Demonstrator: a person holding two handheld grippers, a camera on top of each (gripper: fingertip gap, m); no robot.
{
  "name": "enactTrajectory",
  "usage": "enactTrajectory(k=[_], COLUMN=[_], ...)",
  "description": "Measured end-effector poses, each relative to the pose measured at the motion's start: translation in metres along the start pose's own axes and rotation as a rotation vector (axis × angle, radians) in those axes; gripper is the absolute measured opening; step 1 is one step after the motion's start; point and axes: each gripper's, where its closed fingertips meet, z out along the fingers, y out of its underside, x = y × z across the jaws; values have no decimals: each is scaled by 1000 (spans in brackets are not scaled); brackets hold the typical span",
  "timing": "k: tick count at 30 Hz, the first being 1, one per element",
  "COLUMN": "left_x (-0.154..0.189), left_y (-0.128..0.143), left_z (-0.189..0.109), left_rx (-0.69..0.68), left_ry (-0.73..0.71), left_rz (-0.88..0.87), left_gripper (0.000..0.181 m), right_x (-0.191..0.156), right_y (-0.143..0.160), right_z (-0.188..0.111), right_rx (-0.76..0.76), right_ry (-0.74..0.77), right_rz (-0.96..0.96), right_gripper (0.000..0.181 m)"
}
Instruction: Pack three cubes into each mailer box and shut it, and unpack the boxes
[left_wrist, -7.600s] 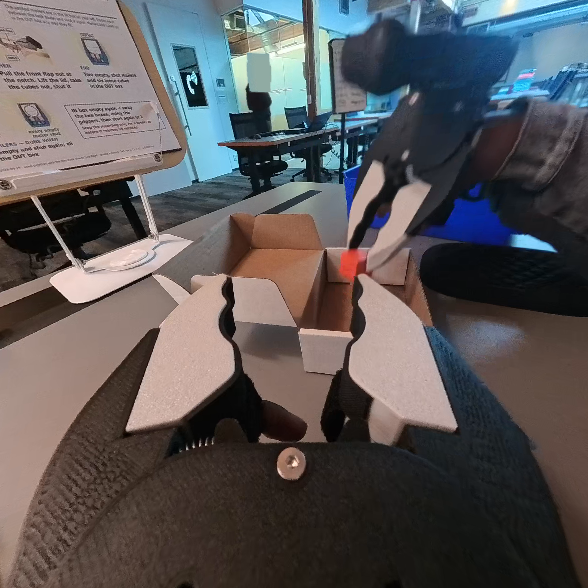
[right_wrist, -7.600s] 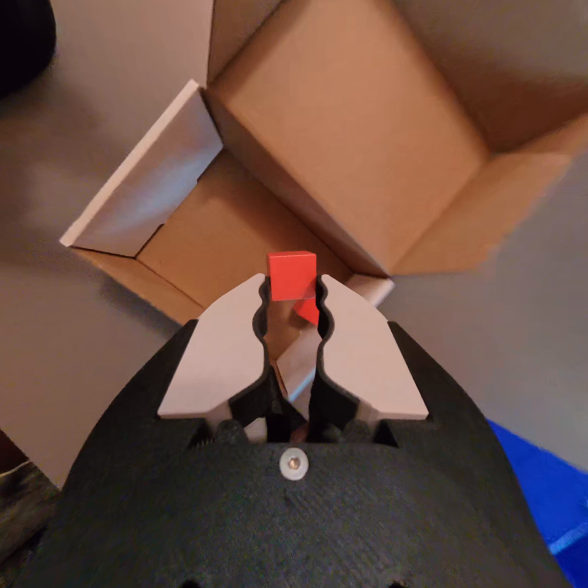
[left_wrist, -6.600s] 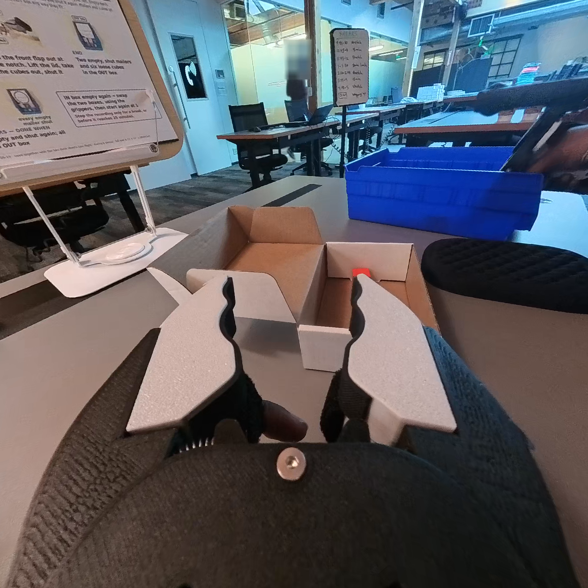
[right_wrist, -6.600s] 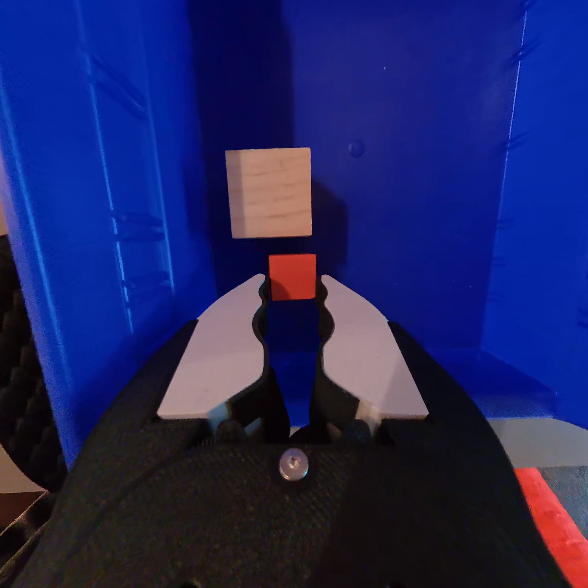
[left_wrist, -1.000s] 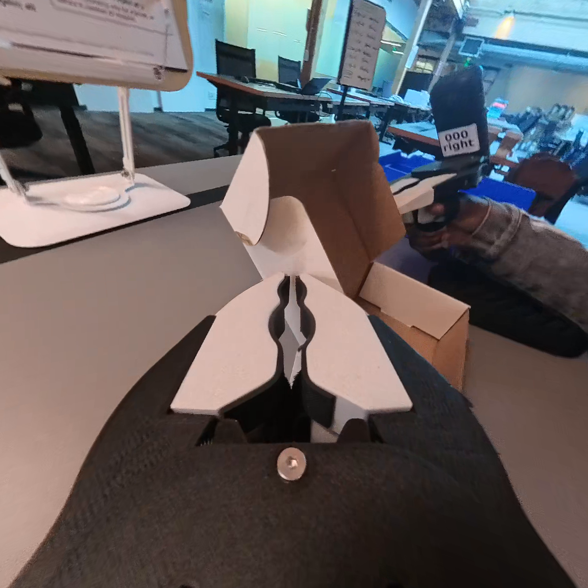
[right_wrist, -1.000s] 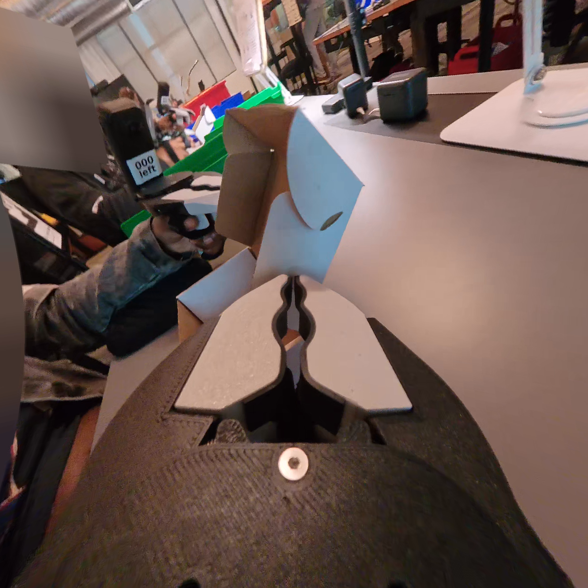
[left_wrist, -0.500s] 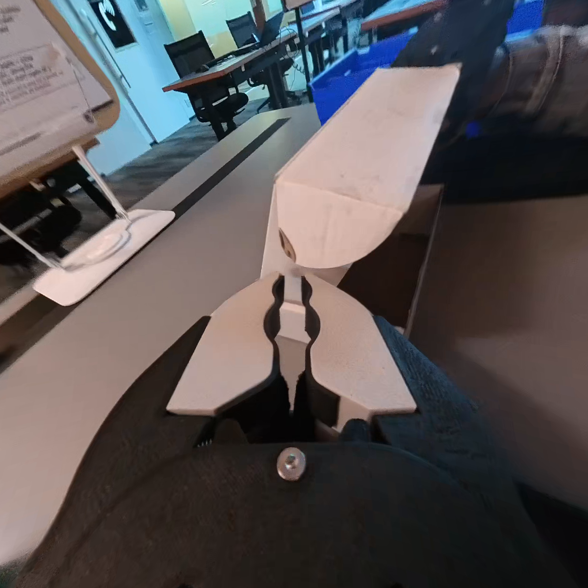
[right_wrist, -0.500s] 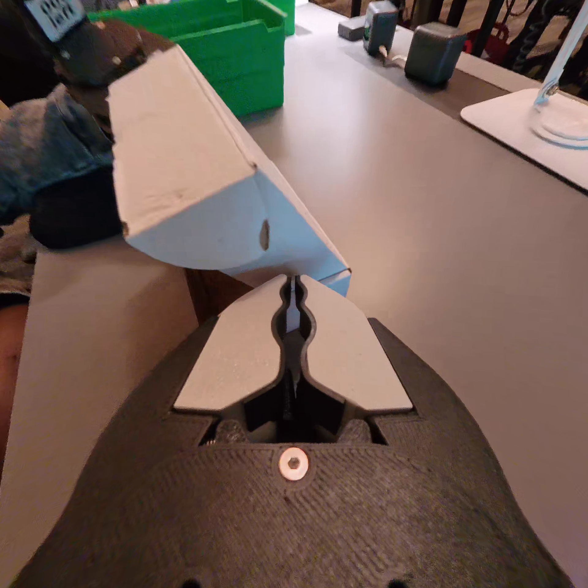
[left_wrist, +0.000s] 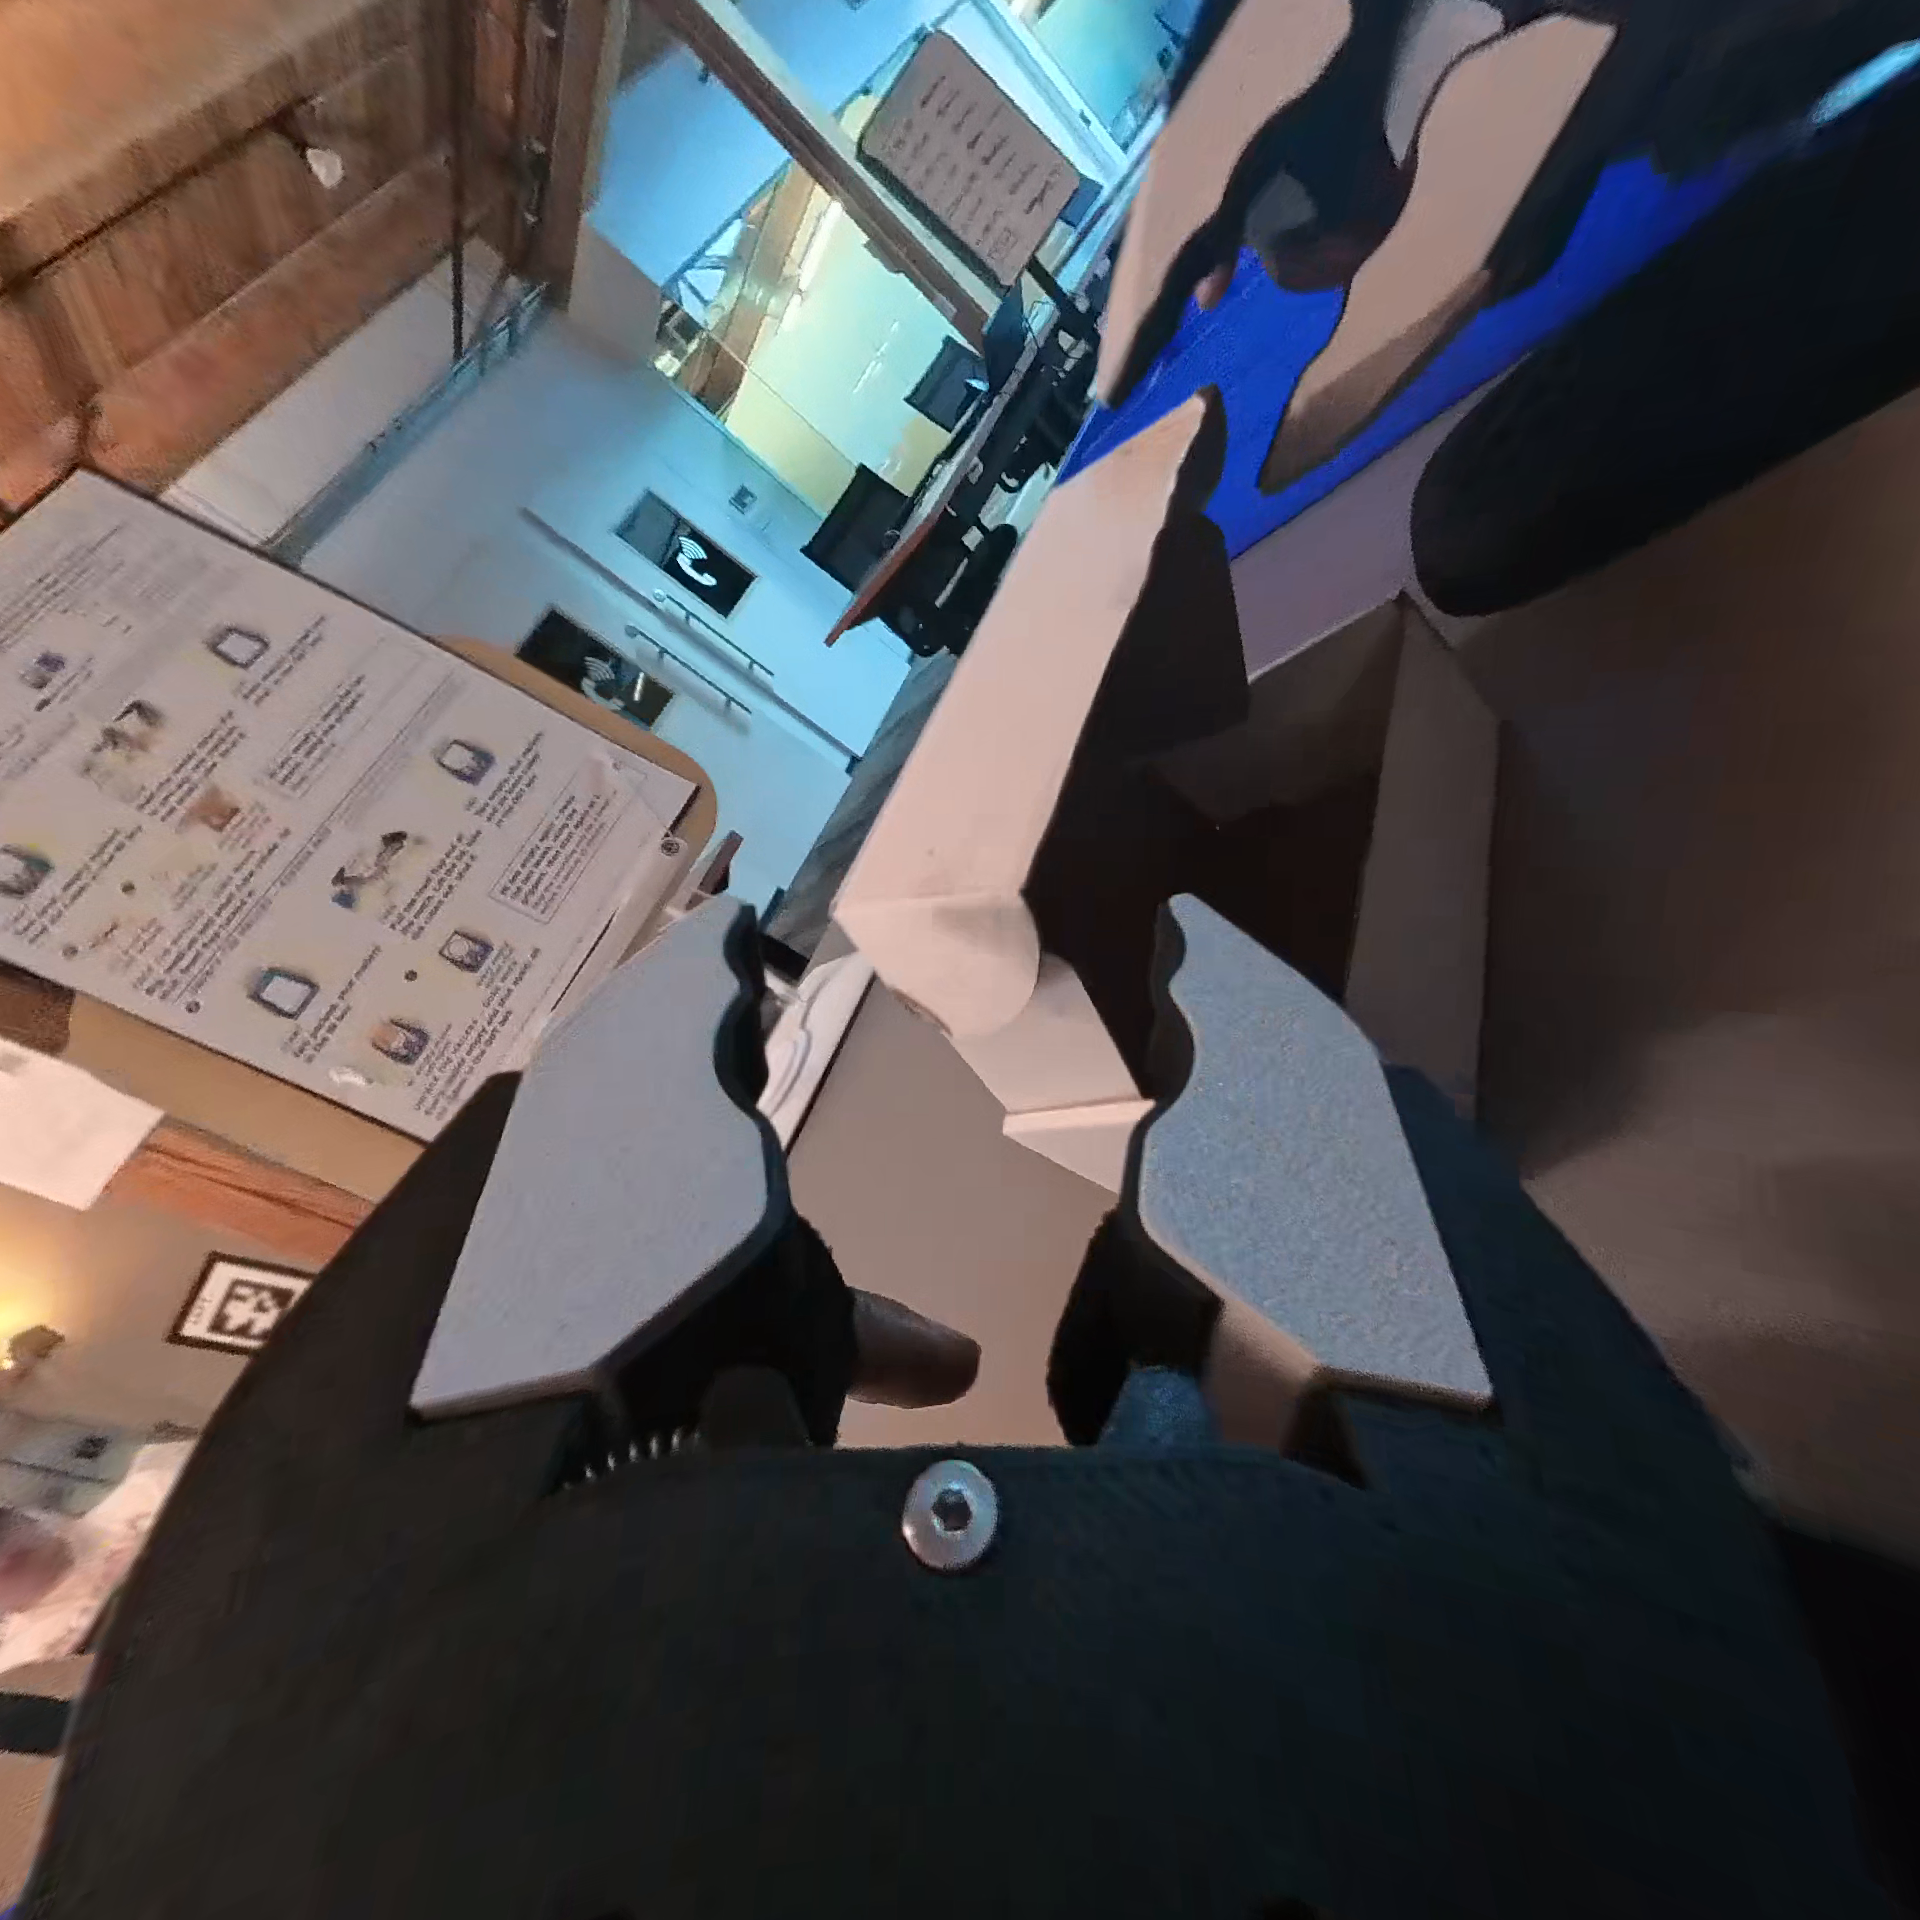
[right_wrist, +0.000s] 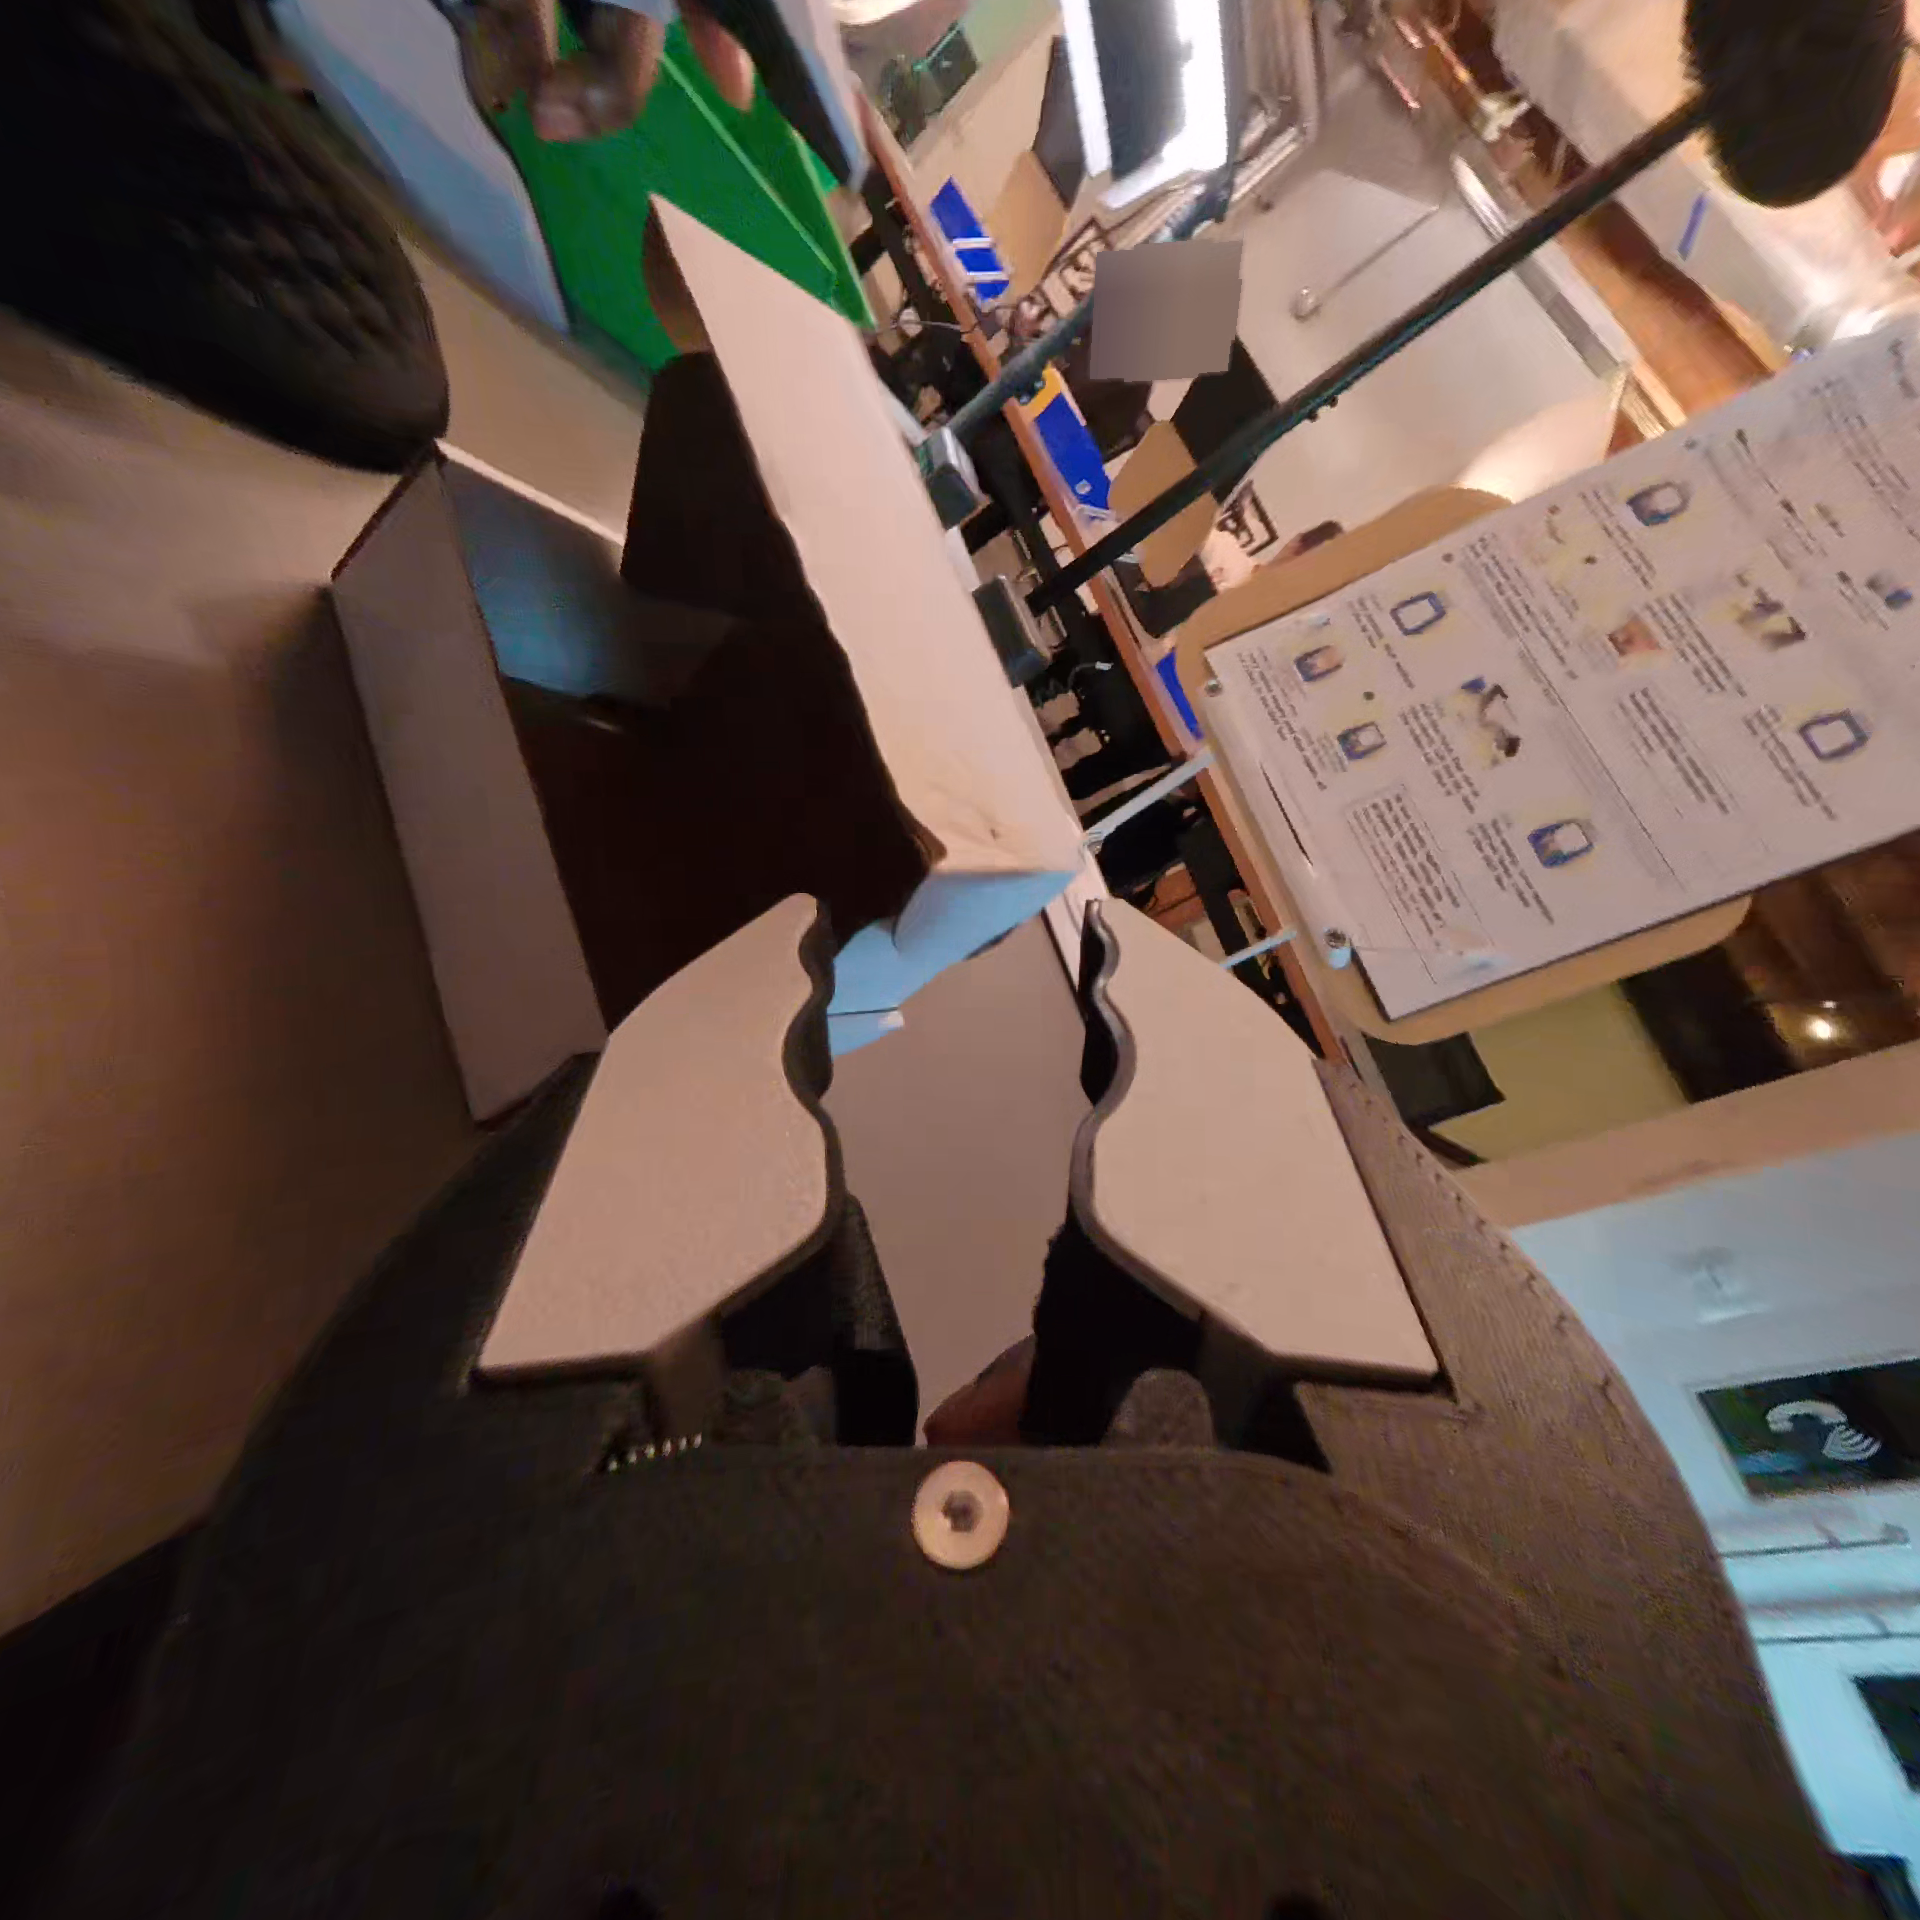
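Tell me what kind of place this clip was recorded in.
Most likely an open-plan office or lab set up for data collection: rows of desks with office chairs behind, a whiteboard, and an illustrated instruction sheet propped on a stand beside the mailer box.

Grey table (left_wrist: 935, 1226), matte surface, seen tilted in both wrist views. Resting directly on it: one white mailer box (left_wrist: 1434, 831), lid (left_wrist: 997, 748) partly raised, brown interior in shadow. Black foam pad (right_wrist: 208, 239) lies on the table just beside the box. Blue bin (left_wrist: 1278, 343) stands past the box; green bin (right_wrist: 665, 197) stands on the opposite side. White stand base (left_wrist: 821, 1023) sits near the table's far edge.
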Motion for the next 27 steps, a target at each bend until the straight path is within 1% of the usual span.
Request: enactTrajectory(k=[2,4,7,9,12,14,17,22,24,27], left_x=[2,3,1,-1,0,6,16,30,35,39], left_y=[1,-2,-2,-3,-7,-10,-12,0,9,22], left_z=[5,7,9,8,2,-4,-12,-13,-10,-4], left_rx=[-14,-3,-30,-47,-65,-87,-136,-254,-287,-330], left_ry=[15,30,40,44,91,151,250,411,446,437], left_rz=[36,43,58,53,-2,-66,-205,-610,-663,-658], left_gripper=[62,49,26,22,17,14,12,3,3,3], right_x=[0,-1,1,2,-1,-4,-11,-26,-32,-36], right_y=[-1,-4,-9,-12,-16,-22,-24,-9,-2,9], right_z=[4,5,5,3,-4,-10,-14,-9,-5,3], right_rx=[-11,7,23,25,28,39,8,-131,-178,-233], right_ry=[-9,-23,-38,-46,-107,-169,-268,-395,-436,-446], right_rz=[-28,-43,-59,-70,-31,45,206,515,600,655], right_gripper=[41,32,20,17,10,6,4,1,1,1])
